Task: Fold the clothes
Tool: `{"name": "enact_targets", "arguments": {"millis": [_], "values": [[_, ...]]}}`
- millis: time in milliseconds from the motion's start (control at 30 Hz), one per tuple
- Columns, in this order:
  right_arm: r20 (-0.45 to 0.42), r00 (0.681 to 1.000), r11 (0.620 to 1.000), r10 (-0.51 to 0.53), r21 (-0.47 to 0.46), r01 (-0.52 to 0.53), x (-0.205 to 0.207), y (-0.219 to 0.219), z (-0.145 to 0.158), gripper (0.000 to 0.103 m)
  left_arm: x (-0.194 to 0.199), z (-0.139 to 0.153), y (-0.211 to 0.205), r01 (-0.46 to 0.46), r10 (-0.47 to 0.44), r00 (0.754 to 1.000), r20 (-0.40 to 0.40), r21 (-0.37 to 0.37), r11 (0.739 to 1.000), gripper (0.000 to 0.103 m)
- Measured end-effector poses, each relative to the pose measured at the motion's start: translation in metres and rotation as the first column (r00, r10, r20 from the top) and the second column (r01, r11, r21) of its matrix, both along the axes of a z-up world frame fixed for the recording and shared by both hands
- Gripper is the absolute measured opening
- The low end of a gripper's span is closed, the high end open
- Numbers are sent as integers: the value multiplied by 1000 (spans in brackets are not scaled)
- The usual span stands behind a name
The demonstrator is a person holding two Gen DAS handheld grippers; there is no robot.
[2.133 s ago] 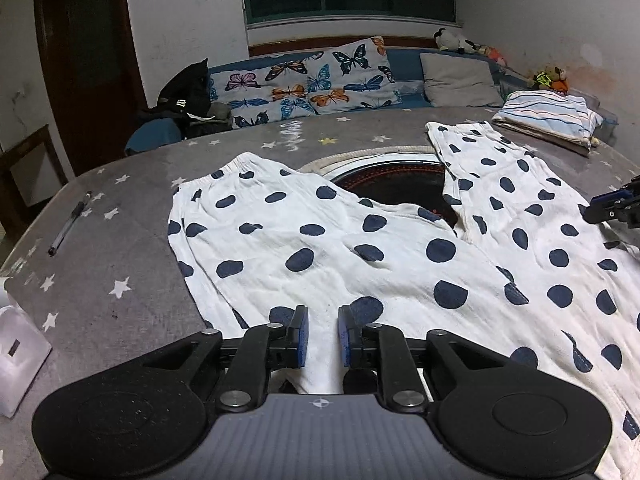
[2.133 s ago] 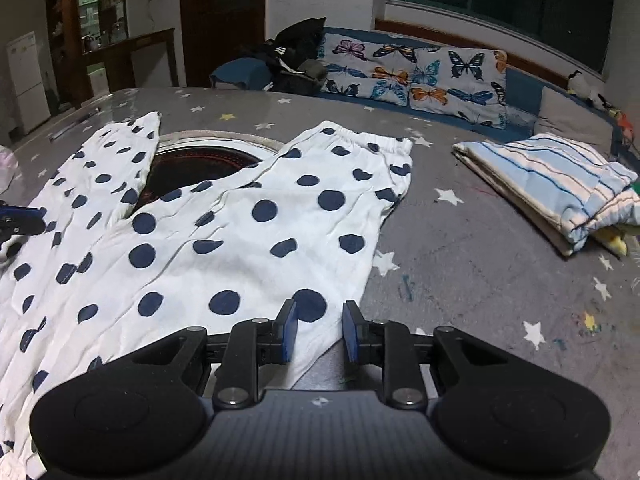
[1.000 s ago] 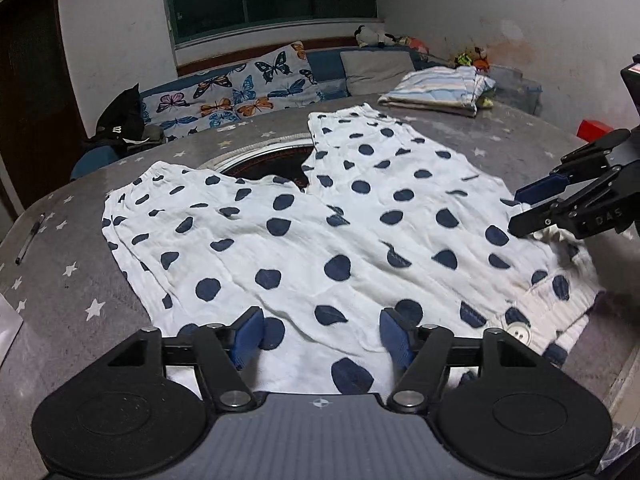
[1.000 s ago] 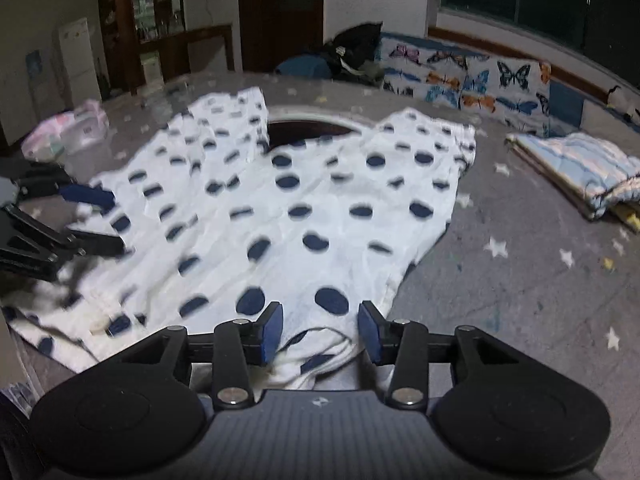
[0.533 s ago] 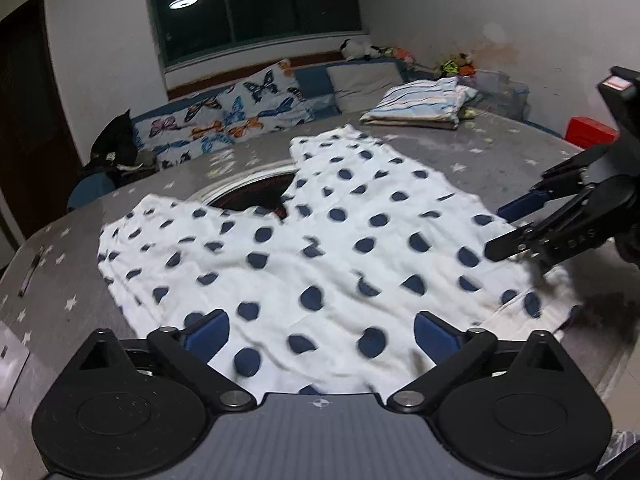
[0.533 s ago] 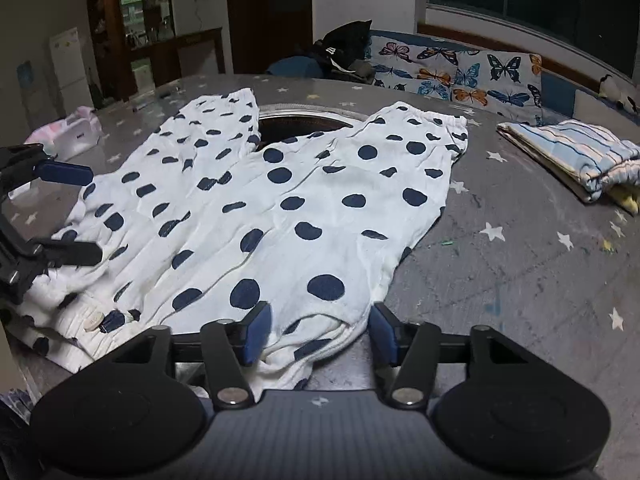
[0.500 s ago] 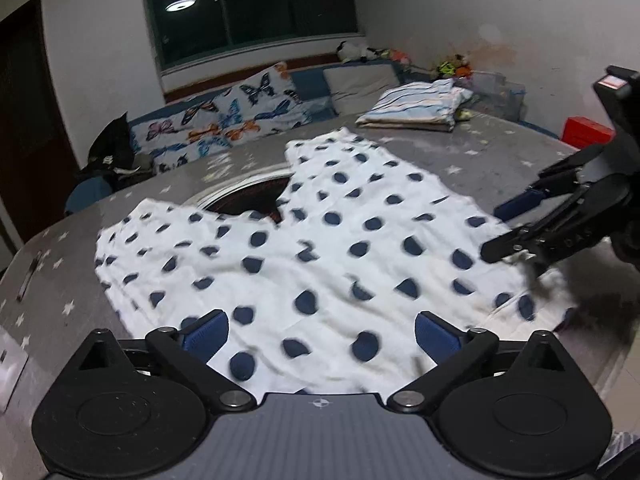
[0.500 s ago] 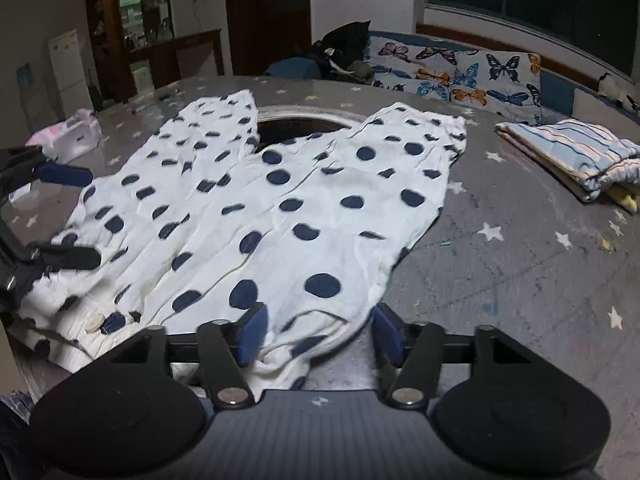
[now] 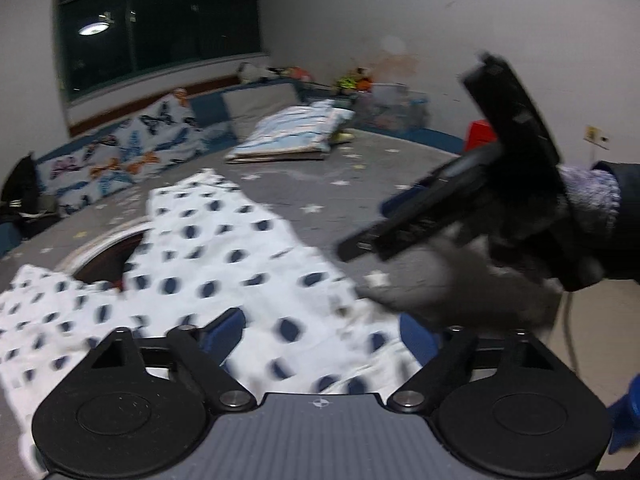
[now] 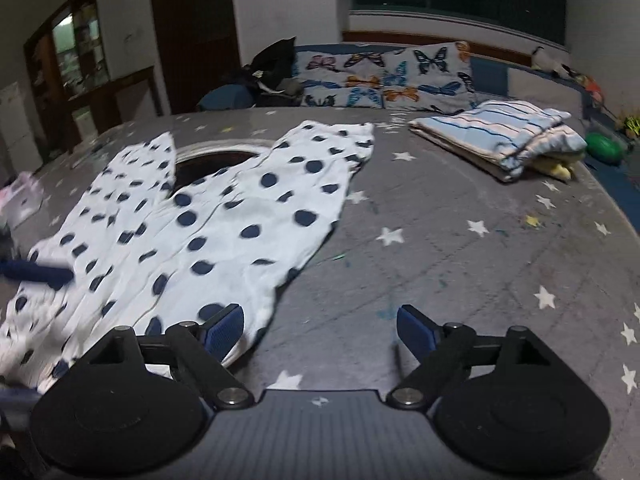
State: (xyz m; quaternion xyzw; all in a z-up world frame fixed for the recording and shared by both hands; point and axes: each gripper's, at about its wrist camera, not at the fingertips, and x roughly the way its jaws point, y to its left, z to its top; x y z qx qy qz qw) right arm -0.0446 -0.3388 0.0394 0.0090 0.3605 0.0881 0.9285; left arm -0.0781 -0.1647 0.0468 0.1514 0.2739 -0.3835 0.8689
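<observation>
- While the white dark-blue-dotted fabric trousers [image 10: 224,224] lie spread flat on the grey star-printed tablecloth [image 10: 460,248], both tools hang over their near end.
- Left gripper [image 9: 320,330]: jaws wide but closing; waistband cloth lies between and under the blue pads, not pinched. View blurred.
- Right gripper [image 10: 320,330]: jaws released and opening; only bare tablecloth between them, trousers' near right edge just beside and under its left pad [image 10: 222,330].
- From the left view, the right gripper [image 9: 404,216] sits above the trousers' right edge, held by a hand with a pale knit cuff [image 9: 592,196].
- Both legs run away from the grippers, either side of a dark round opening [image 10: 208,162] in the table.
- Striped folded bedding [image 10: 504,136] well apart, far right.
</observation>
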Motion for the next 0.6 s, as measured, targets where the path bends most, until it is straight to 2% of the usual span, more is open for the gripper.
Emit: {"name": "enact_targets", "arguments": {"millis": [67,133,200,267,433,467,533,600], "values": [[-1,1000,1000,-12,9,13,4,-6,1,86,-1,-4,-12,26,-26,1000,-11,7,1000,74],[-6,1000,1000,-24,20,24,8,-11,0,85,-2,-9,-22,40,-39,999,-23,23,999,66],[-7,1000,999,-31,27,31,12,-16,1,84,0,-15,-30,42,-41,998,-41,44,998,53],[-9,999,999,-37,36,37,18,-21,2,82,3,-21,-35,38,-34,997,-65,61,997,48],[-19,999,997,-45,63,46,37,-32,5,77,4,-34,-47,36,-28,997,-72,115,993,46],[-21,999,997,-45,67,47,43,-34,5,72,3,-35,-48,42,-34,997,-68,119,992,42],[-30,999,996,-44,74,46,56,-37,5,68,6,-36,-46,57,-48,995,-84,108,993,31],[-34,999,996,-43,82,45,72,-39,6,63,13,-35,-42,58,-48,994,-98,96,994,16]]}}
